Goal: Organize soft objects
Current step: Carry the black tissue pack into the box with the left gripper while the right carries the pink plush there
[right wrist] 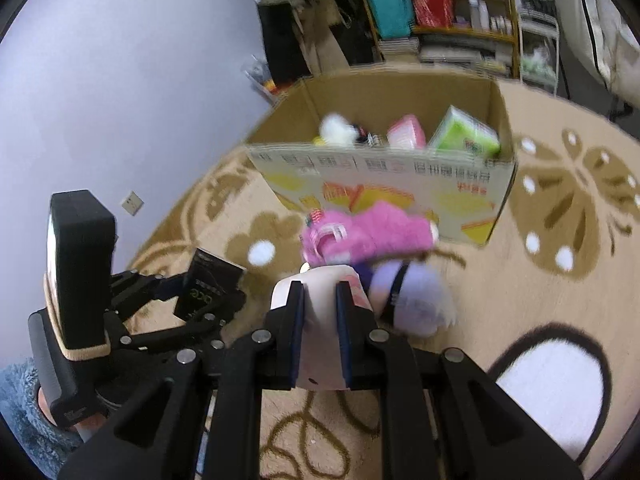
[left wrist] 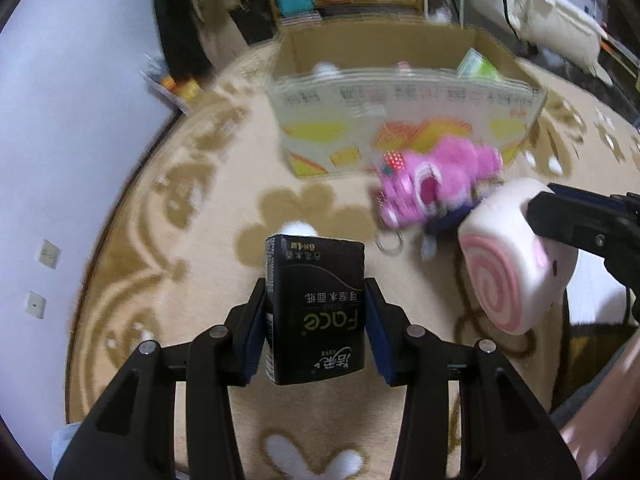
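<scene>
My left gripper [left wrist: 316,286] is shut on a black tissue pack [left wrist: 318,312] and holds it above the carpet; it also shows in the right wrist view [right wrist: 208,288]. My right gripper [right wrist: 319,292] is shut on a white roll-shaped plush with a pink swirl [left wrist: 516,260], seen between its pads [right wrist: 322,344]. A pink fluffy plush [left wrist: 436,178] lies on the carpet in front of an open cardboard box [right wrist: 400,184]. A lilac plush [right wrist: 416,300] lies just past the right gripper.
The box holds a green tissue pack [right wrist: 466,134], a pink pack [right wrist: 406,132] and a white fluffy item [right wrist: 338,130]. A beige patterned carpet [left wrist: 192,208] covers the floor. A lilac wall [left wrist: 60,120] is at left. Shelves [right wrist: 440,8] stand behind the box.
</scene>
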